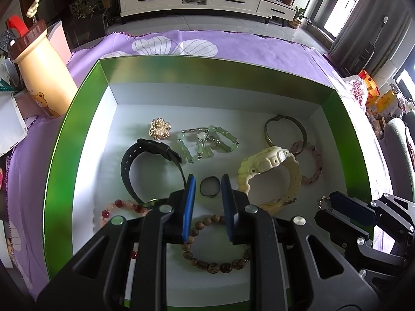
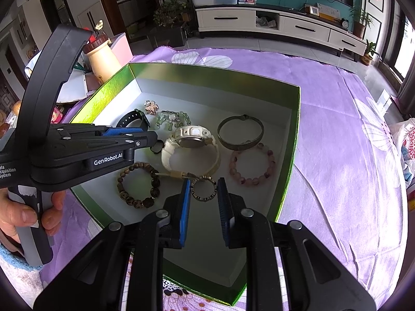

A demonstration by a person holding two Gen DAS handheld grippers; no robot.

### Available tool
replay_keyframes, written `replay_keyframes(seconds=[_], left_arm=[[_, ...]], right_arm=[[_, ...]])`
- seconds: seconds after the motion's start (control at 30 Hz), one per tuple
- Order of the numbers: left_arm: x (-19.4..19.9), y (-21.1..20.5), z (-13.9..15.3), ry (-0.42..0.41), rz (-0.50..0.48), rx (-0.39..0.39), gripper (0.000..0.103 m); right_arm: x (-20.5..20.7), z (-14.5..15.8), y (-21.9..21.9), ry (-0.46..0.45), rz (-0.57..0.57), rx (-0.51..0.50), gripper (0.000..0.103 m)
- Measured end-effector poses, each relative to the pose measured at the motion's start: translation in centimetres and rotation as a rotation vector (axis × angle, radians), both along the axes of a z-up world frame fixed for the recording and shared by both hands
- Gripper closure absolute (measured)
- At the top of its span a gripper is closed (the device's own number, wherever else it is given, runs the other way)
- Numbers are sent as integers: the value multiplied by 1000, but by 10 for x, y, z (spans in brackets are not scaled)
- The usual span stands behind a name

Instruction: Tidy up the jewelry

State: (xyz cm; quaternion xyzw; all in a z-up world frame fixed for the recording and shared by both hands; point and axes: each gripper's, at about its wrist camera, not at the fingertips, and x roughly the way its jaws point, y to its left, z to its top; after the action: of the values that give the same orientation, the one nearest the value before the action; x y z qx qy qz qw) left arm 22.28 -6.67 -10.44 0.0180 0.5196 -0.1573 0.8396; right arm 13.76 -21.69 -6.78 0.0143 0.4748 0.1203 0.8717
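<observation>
Purple flowered cloth covers the tabletop [image 2: 337, 134], and on it stands a green box [image 1: 85, 119] with a white floor. All the jewelry in view already lies inside the box: a black watch [image 1: 145, 160], a cream watch [image 1: 269, 165], a jade bracelet [image 1: 207, 142], a metal bangle [image 2: 240, 132], a pink bead bracelet [image 2: 253, 165], a brown bead bracelet [image 2: 138, 184], a red bead bracelet [image 1: 122, 207] and a gold brooch [image 1: 160, 128]. The left hand-held gripper [image 1: 207, 189] hangs over a small dark ring [image 1: 210, 186], jaws narrow and empty. The right hand-held gripper [image 2: 203, 189] hangs likewise over a studded ring [image 2: 203, 188], not pinching it. Gathering looks finished, and probably only tidying remains.
</observation>
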Motion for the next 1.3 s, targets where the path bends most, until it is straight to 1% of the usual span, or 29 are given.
replay_keyframes(seconds=[0.23, 0.37, 0.47, 0.6, 0.67, 0.77, 0.93, 1.0, 1.07, 1.1, 1.2, 1.23, 1.27, 1.3], left_arm=[[-2, -1, 1, -3, -4, 1, 82], [-3, -2, 3, -6, -7, -6, 75], [-5, -4, 6, -12, -13, -7, 73], [-7, -5, 10, -19, -17, -17, 69], [-8, -5, 12, -25, -18, -18, 67], [-10, -6, 16, -41, -23, -16, 61], [-13, -7, 23, -61, -25, -8, 59], [-14, -7, 26, -68, -23, -5, 54], [-15, -6, 27, -75, -23, 1, 52], [-16, -6, 29, -79, -22, 7, 48], [-16, -4, 31, -87, -18, 15, 40], [-17, -2, 32, -91, -15, 19, 39], [-17, -1, 33, -94, -11, 21, 36], [-18, 1, 34, -98, -7, 25, 34]], right_arm=[[-1, 0, -1, -1, -4, 5, 82], [-2, 1, -1, 3, -7, 7, 82], [-2, 2, -2, 5, -6, 13, 81], [-3, 4, -2, 7, -1, 30, 71], [-3, 4, -1, 6, -2, 26, 71], [-5, 4, -1, 3, 0, 30, 71], [-5, 4, -1, 6, 1, 32, 71], [-6, 5, -1, 8, 1, 34, 71], [-6, 5, -1, 8, 2, 32, 71], [-6, 5, -1, 8, 1, 31, 71], [-7, 7, 0, 3, 4, 35, 70], [-8, 8, 0, -1, 5, 36, 65], [-10, 10, 1, -8, 6, 38, 62], [-11, 11, 1, -13, 8, 39, 59]])
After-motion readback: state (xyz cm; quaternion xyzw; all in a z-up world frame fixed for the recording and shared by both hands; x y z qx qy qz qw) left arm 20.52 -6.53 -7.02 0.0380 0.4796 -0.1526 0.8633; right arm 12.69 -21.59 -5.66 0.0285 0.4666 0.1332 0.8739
